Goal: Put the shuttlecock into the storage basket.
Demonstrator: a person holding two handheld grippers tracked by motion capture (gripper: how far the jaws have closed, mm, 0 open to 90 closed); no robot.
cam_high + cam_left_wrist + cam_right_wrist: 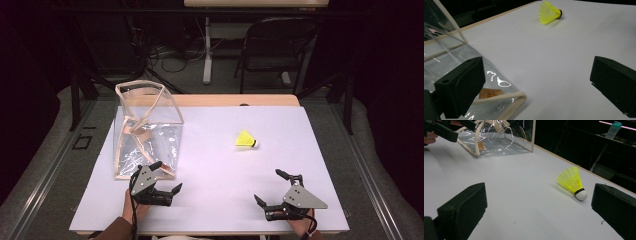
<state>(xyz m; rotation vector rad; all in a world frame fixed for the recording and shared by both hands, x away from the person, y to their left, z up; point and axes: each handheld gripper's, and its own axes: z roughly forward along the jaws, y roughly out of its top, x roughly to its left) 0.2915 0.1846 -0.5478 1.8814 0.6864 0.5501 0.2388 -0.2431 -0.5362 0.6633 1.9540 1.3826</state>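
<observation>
The yellow shuttlecock (246, 139) lies on its side on the white bench (215, 210), well apart from both hands, its white cork tip pointing towards the right edge; the clear plastic bag (146, 130) with cream trim stands open-topped at the left of the bench, near the back. The left tongs (164, 176) sit jaws apart at the bag's near corner, 1 jaw just over the trim, clamped on nothing; the right tongs (274, 187) are likewise spread wide and empty, near the front edge, with the shuttlecock ahead of them between the 2 jaws in the right gripper view.

The work looks to be getting the shuttlecock into the bag, and the reach has barely begun. To do it well, I'd say the right tongs should come in low and take the shuttlecock at the cork or the firm base of the skirt; the open mesh will likely crush or spring out if squeezed; it may also roll if 1 jaw touches first. The left tongs seem best used pinching the bag's trim to steady it, since the thin plastic will probably sag.
</observation>
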